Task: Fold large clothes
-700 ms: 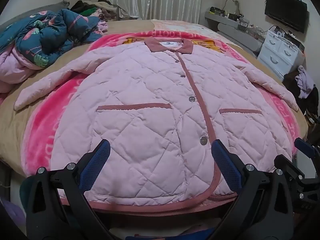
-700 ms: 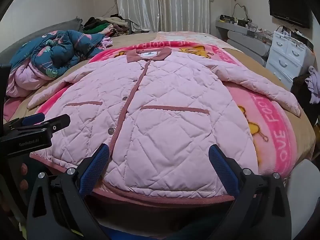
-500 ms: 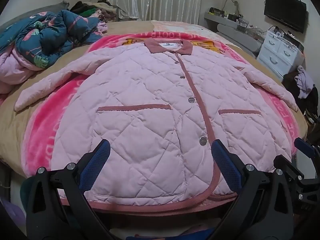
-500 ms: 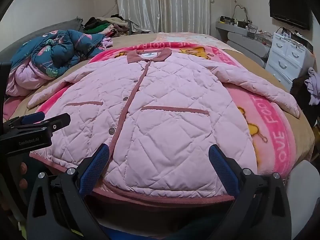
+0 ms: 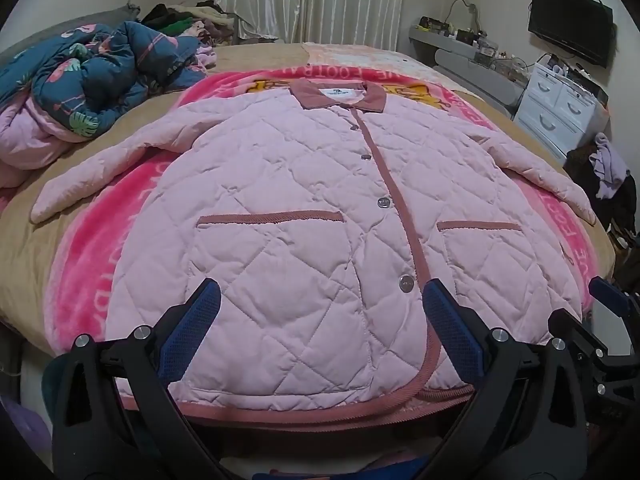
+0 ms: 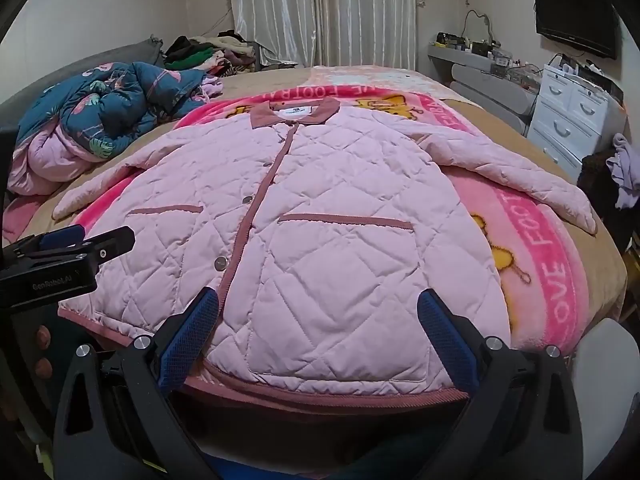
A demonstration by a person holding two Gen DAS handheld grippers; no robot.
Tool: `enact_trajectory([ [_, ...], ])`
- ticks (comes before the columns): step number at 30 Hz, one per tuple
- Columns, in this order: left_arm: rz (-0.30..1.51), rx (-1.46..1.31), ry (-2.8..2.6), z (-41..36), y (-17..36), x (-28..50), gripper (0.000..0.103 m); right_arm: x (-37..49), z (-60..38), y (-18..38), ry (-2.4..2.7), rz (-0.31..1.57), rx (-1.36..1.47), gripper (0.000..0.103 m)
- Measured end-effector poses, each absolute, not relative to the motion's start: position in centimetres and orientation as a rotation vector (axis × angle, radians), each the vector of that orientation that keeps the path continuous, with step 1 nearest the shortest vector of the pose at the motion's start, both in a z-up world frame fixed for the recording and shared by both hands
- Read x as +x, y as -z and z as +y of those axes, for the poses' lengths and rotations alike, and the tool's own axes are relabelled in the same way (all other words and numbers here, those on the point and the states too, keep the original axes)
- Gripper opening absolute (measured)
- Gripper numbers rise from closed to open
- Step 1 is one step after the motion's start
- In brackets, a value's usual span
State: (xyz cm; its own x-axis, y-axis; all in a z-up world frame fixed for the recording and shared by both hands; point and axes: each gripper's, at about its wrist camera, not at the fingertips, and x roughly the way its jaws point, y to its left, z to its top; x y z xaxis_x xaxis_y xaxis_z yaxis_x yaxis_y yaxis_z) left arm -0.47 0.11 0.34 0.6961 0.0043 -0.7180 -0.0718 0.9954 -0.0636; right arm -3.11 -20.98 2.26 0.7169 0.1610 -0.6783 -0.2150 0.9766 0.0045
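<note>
Hovering above the near hem, the left gripper and right gripper both stand spread wide, grasping nothing. The pink quilted jacket lies flat, buttoned, face up on the blanket on the bed, sleeves spread. Folding has not begun; next, probably, each gripper must reach a sleeve or hem corner

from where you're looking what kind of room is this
Most likely a home bedroom. A pink quilted jacket lies spread on a wide bed. A rumpled blue duvet is heaped beside it, with a white chest of drawers and a wall-mounted TV along one wall.
</note>
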Motion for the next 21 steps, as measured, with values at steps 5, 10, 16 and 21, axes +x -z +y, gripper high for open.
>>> enact_trajectory([
  [5,0.8,-0.093,-0.037,0.15,-0.49,-0.39,0.095,-3.15,-21.1,-2.03,-0.208,0.742,-0.071,0.099],
  [10,0.799,-0.094,-0.036,0.16,-0.6,-0.45,0.095,-3.16,-21.12,-2.1,-0.206,0.742,-0.071,0.099],
  [16,0.799,-0.094,-0.035,0.18,-0.91,-0.34,0.095,-3.16,-21.1,-2.06,-0.206,0.74,-0.072,0.099],
  [21,0.798,-0.095,-0.035,0.19,-0.95,-0.35,0.095,-3.16,-21.1,-2.14,-0.206,0.74,-0.072,0.099],
])
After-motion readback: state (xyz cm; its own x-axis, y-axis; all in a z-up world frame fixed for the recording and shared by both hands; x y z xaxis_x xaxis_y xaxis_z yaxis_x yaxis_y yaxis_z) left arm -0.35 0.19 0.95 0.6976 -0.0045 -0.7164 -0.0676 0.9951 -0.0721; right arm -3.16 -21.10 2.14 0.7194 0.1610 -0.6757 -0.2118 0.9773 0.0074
